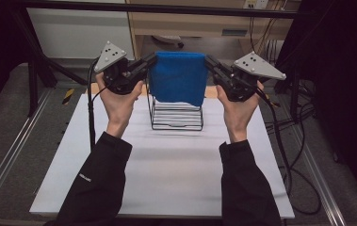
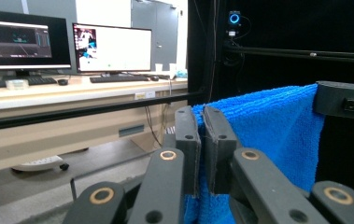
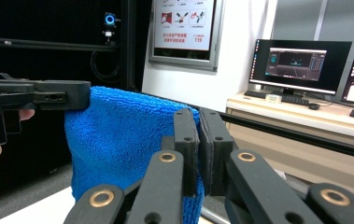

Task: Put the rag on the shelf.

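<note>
A blue towel (image 1: 178, 76) hangs stretched in the air above a black wire rack (image 1: 175, 114) on the white table (image 1: 166, 169). My left gripper (image 1: 153, 60) is shut on the towel's upper left corner, and my right gripper (image 1: 209, 61) is shut on its upper right corner. In the left gripper view the jaws pinch the blue towel (image 2: 268, 126) at its near edge, my left gripper (image 2: 201, 116) closed tight. In the right gripper view the blue towel (image 3: 118, 135) drapes down from my right gripper (image 3: 199, 119). The towel's lower edge hides the rack's top.
The rack stands at the far middle of the table. A desk with monitors (image 2: 111, 46) and keyboards lies beyond the table. Black frame bars (image 1: 166, 7) cross overhead at the back. Cables (image 1: 289, 155) trail off the table's right side.
</note>
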The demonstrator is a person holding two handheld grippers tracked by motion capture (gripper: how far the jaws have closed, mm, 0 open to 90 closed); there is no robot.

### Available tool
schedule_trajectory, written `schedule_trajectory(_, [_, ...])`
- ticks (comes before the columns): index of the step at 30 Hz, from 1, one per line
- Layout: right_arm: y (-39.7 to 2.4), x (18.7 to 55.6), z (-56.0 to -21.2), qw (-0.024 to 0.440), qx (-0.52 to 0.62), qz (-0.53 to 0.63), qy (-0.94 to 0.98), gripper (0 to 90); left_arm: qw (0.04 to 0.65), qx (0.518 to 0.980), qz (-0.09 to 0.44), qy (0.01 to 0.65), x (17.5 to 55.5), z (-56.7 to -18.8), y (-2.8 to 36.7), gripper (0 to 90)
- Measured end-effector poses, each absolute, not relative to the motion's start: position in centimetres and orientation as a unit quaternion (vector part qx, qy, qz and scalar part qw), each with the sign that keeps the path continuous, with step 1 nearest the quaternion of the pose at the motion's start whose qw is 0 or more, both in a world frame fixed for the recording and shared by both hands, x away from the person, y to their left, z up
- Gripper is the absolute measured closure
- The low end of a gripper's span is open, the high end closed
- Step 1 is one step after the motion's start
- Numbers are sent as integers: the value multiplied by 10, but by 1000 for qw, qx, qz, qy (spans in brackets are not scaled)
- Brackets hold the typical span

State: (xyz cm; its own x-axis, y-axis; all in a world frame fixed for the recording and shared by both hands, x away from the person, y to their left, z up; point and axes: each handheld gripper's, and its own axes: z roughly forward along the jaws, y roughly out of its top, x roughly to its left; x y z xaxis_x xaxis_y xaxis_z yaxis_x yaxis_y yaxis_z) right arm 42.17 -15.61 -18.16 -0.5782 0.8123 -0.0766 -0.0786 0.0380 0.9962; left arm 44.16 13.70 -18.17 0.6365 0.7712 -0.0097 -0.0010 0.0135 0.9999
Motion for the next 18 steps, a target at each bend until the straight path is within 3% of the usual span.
schedule_trajectory(18, [-159, 448, -157, 364, 292, 633, 618, 870, 650, 624, 305, 309, 466, -157, 129, 854])
